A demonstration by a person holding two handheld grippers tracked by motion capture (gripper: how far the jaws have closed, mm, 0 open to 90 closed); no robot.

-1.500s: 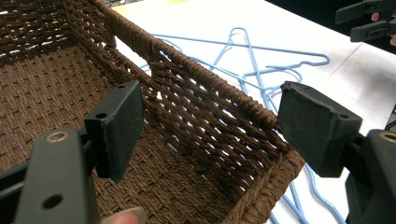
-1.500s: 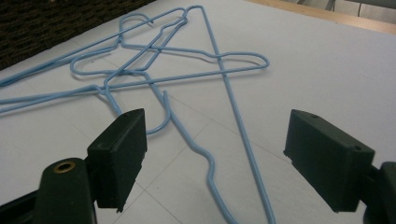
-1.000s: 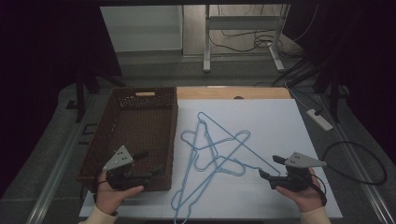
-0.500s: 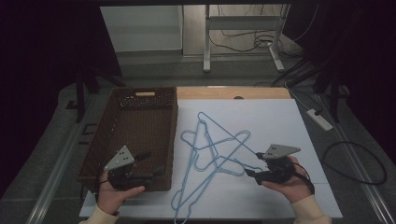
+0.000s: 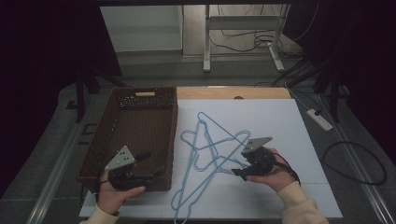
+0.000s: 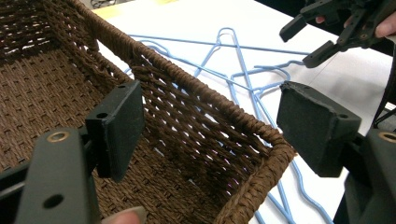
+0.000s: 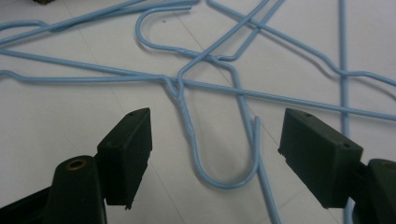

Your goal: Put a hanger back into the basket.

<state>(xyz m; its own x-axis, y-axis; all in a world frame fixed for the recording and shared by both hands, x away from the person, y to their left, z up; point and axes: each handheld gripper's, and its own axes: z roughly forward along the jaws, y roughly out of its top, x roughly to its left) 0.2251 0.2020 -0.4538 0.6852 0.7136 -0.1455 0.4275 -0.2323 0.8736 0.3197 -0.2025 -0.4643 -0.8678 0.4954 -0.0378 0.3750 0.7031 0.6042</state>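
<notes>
Three light-blue wire hangers (image 5: 212, 148) lie tangled on the white table top (image 5: 280, 121). My right gripper (image 5: 238, 167) is open at their right edge, jaws pointing left. In the right gripper view, one hanger's hook (image 7: 255, 140) lies on the table between the open jaws of my right gripper (image 7: 215, 130), untouched. My left gripper (image 5: 154, 163) is open at the near right corner of a brown wicker basket (image 5: 173, 126). In the left gripper view, the basket rim (image 6: 205, 93) runs between the wide jaws of my left gripper (image 6: 217, 126), and my right gripper (image 6: 322, 32) is farther off.
The basket stands at the table's left and looks empty inside. A bare wooden strip (image 5: 261, 93) runs along the table's far edge. Off the table to the right, a power strip (image 5: 320, 119) and a looped cable (image 5: 355, 163) lie on the floor.
My right gripper has moved left, from the table's right side up to the hangers. The left gripper has stayed at the basket corner.
</notes>
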